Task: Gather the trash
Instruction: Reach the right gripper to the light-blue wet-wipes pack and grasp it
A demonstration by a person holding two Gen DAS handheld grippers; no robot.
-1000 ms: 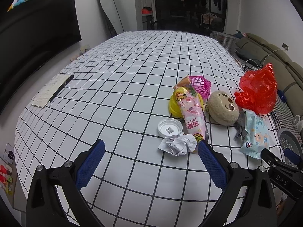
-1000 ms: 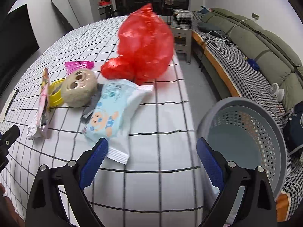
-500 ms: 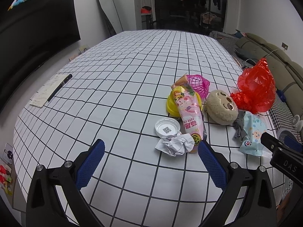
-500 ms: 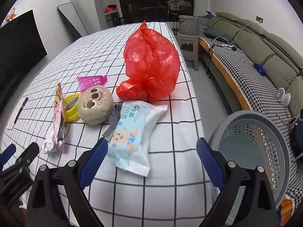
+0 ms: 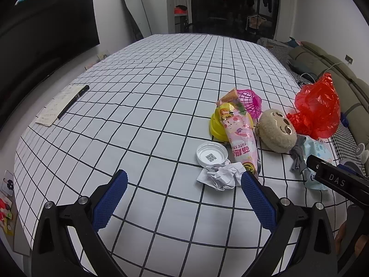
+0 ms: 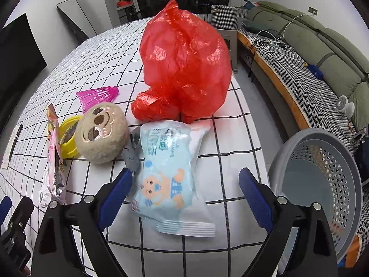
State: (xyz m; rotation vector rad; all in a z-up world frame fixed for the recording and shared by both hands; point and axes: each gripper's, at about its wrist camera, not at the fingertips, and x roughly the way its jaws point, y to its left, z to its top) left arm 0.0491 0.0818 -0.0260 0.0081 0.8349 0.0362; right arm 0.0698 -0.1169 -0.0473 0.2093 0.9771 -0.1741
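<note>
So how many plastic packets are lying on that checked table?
2: a pink snack packet beside the plush toy, and a light-blue wipes packet in front of the red bag. Others may be hidden.

Red bag (image 6: 184, 62); pink shuttlecock (image 6: 98, 94); pale-blue wipes pkt (image 6: 170, 173); black-grid white cloth (image 5: 138, 106); grey basket (image 6: 322, 184).

Left wrist camera: sits behind the left claw (image 5: 182, 198), raised above the near edge of the checked counter (image 5: 143, 106), looking along its length toward the far wall; clutter lies right of centre, close.

Right wrist camera: behind the right claw (image 6: 184, 194), lower and nearer, facing the counter's right edge, grey basket (image 6: 322, 184) beside it.

Shared: red bag (image 5: 318, 108) (image 6: 184, 62), plush head (image 5: 276, 131) (image 6: 101, 133), blue wipes pack (image 5: 319, 152) (image 6: 168, 173), pink snack wrapper (image 5: 242, 140) (image 6: 53, 161). Each view catches the other claw at its edge.
</note>
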